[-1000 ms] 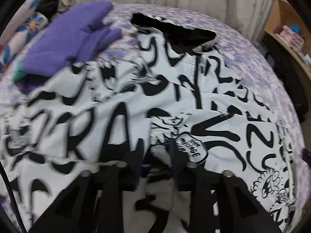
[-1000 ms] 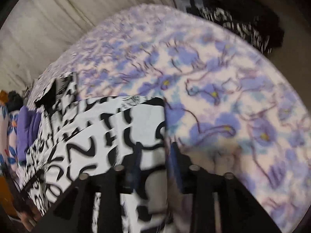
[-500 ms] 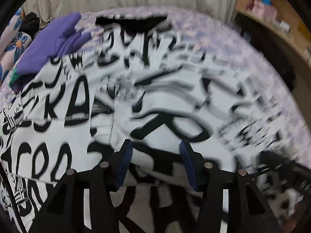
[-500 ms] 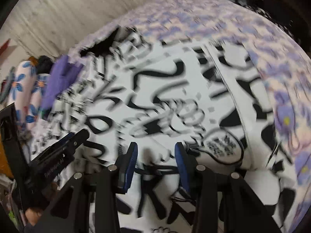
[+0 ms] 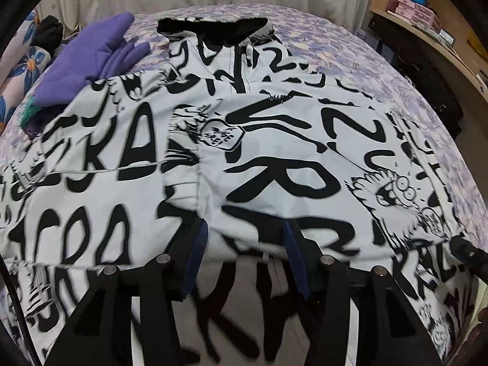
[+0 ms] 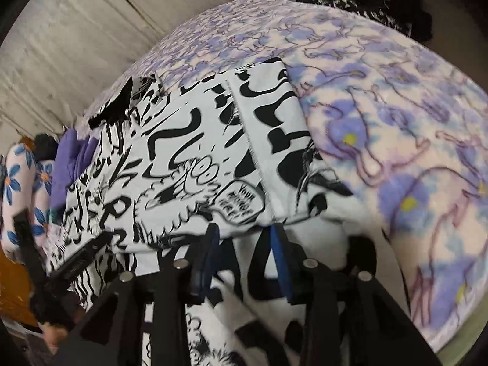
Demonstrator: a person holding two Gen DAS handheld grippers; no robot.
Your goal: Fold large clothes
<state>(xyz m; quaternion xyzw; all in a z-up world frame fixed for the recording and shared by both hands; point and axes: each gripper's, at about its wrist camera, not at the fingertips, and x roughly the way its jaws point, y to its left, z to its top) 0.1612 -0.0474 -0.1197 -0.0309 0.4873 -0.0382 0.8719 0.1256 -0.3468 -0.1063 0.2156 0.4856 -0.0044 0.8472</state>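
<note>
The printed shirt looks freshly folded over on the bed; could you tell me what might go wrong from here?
1. Both claws, left claw and right claw, are open at the fold's near edge, so the printed shirt could slip back or snag on them.
2. The purple garment touches the shirt's far corner and may get dragged.

The big shirt [image 5: 274,158] is smooth, matt woven cloth, white with black print and visible stitched seams. Under it the bed [image 6: 396,106] wears a soft, fuzzy fleece cover in lilac flowers. At the bed's far left corner a purple garment [image 5: 88,58] looks like matt knit. Both tongs, left [image 5: 245,244] and right [image 6: 242,239], are matt black plastic with shiny metal pins and blue pads [image 5: 195,262].
</note>
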